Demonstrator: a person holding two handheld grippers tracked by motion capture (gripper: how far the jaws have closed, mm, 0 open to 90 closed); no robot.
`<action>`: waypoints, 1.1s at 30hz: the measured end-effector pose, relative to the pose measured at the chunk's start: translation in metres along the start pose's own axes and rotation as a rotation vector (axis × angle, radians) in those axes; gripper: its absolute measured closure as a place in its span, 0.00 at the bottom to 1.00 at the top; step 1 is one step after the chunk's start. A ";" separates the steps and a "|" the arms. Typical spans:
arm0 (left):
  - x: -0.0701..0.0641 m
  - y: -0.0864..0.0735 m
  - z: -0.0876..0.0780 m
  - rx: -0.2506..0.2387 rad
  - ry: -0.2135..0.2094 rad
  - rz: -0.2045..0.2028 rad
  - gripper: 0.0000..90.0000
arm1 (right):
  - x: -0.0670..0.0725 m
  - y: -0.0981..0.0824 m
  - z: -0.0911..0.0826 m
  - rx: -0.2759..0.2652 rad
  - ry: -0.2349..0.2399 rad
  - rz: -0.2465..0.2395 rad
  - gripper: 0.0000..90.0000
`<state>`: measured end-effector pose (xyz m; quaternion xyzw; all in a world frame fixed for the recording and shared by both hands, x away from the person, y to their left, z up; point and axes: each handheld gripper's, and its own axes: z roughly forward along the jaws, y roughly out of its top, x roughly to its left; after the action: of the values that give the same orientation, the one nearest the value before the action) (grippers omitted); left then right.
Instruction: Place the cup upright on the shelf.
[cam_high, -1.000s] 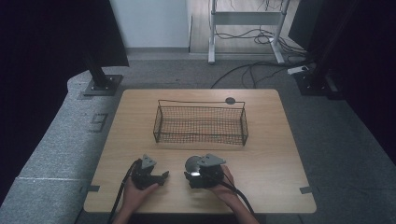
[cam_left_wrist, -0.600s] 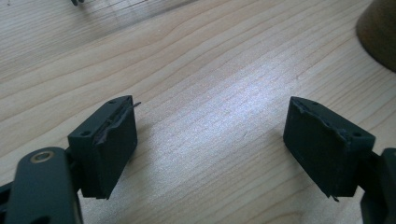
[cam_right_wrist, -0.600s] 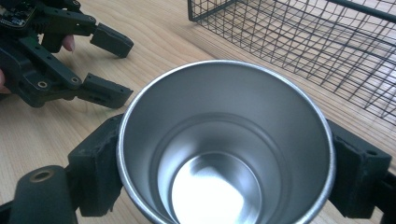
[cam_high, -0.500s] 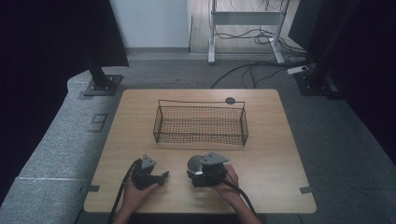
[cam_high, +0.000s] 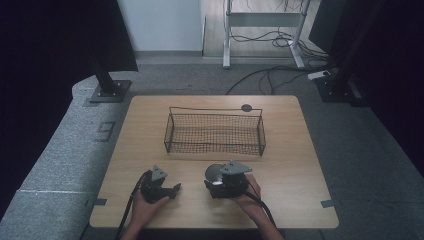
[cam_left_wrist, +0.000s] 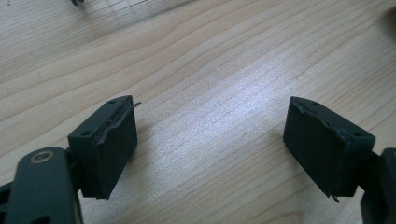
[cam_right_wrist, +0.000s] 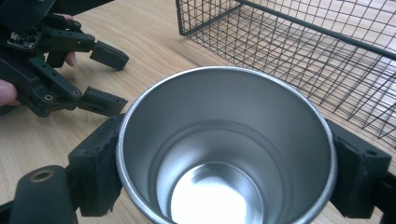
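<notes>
Right hand-held gripper (cam_right_wrist: 224, 177) is clamped on the steel cup (cam_right_wrist: 226, 149), with the wire basket (cam_high: 215, 132) straight ahead toward the desk's far edge.

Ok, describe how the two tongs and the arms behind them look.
Both tongs, left and right, are black, each with two blocky jaws, worn at the pad edges. Each carries a grey three-cornered plate on top and trails a black cable. The forearms are bare, with no sleeves in view.

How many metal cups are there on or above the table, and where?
1. The metal cup sits between the pads of the right gripper, at the near side of the table, before the wire basket.
</notes>
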<state>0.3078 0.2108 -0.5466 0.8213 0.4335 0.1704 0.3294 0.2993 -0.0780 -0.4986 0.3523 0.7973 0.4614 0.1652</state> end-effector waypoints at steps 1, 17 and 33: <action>0.000 0.000 0.000 0.000 0.000 0.000 0.19 | -0.001 0.000 -0.001 -0.003 -0.001 0.002 0.15; 0.000 0.000 0.000 0.000 0.000 0.000 0.19 | -0.007 0.004 -0.011 -0.034 -0.022 0.017 0.15; 0.000 0.000 0.000 -0.001 0.001 -0.001 0.19 | -0.014 0.010 -0.024 -0.072 -0.045 0.030 0.15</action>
<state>0.3078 0.2107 -0.5467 0.8208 0.4340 0.1706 0.3298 0.2989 -0.0993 -0.4787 0.3683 0.7709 0.4843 0.1885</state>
